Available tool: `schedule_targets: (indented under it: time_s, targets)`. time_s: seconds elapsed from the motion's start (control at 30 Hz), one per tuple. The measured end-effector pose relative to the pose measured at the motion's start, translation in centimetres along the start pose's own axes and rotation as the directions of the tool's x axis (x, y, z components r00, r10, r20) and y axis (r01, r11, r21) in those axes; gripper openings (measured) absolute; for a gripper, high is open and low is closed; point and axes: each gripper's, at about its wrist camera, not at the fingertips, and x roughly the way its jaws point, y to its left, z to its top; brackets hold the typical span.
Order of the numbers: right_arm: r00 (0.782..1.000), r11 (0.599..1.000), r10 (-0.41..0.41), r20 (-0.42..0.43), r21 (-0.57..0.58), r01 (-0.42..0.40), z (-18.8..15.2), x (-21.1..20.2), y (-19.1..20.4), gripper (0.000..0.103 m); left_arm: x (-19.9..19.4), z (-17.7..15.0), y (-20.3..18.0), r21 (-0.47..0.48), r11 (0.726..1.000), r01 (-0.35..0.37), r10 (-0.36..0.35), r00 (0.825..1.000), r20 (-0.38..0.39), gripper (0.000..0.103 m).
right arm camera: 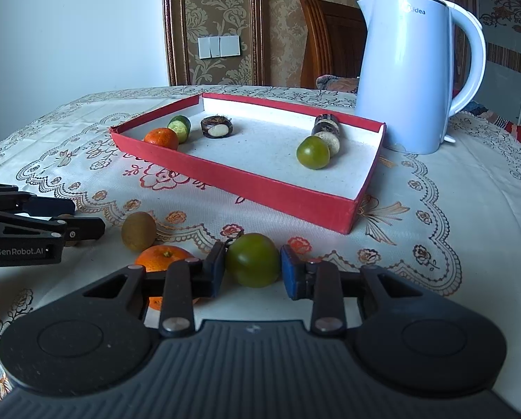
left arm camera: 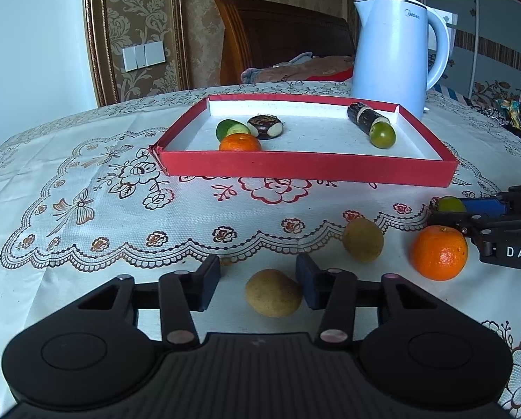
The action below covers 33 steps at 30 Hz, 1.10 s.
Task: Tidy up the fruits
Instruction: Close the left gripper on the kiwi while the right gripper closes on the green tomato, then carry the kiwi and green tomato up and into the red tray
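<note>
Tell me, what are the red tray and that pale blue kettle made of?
The red tray looks like matte cardboard: thin walls, white inner lining, and a split, frayed corner in the left wrist view. The kettle seems to be smooth glossy plastic, judging by its soft sheen and moulded handle, though a coated metal body cannot be excluded.

A pale blue electric kettle (left arm camera: pixel 396 52) is seen standing on the counter, which is covered by a white lace-patterned tablecloth (left arm camera: pixel 85 181) with floral embroidery. Behind, a wooden headboard (left arm camera: pixel 281 35), a white wall switch (left arm camera: pixel 143 56) and patterned wallpaper (left arm camera: pixel 138 7) are shown.
</note>
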Motion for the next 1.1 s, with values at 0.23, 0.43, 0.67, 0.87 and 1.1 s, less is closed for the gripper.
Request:
schedule_targets:
  time_s: [0.23, 0.43, 0.67, 0.87, 1.1]
  targets:
    - [1.0, 1.0, -0.003, 0.001, 0.001, 0.003, 0.0, 0.0, 0.0, 0.031, -0.1, 0.0, 0.0, 0.003, 1.0, 0.012, -0.012, 1.0, 0.005, 0.03]
    - [1.0, 1.0, -0.015, 0.006, 0.013, 0.015, 0.0, -0.1, -0.2, 0.031, -0.1, 0.0, 0.4, -0.021, 1.0, 0.02, -0.02, 1.0, 0.006, 0.03]
    - [0.998, 0.997, -0.054, 0.038, 0.064, 0.052, 0.0, -0.7, -0.9, 0.031, -0.7, 0.2, 1.0, -0.05, 0.998, -0.025, 0.027, 0.999, 0.038, 0.03]
    - [0.984, 0.991, -0.125, 0.123, 0.054, 0.119, 1.2, -1.4, -0.4, 0.031, -1.2, 2.3, 1.5, -0.085, 0.996, -0.012, 0.019, 0.997, 0.072, 0.03]
    - [0.976, 0.981, -0.171, 0.137, 0.12, 0.155, 4.1, 0.5, -1.2, 0.031, 1.0, 6.3, 1.3, -0.098, 0.995, -0.012, 0.023, 0.994, 0.11, 0.03]
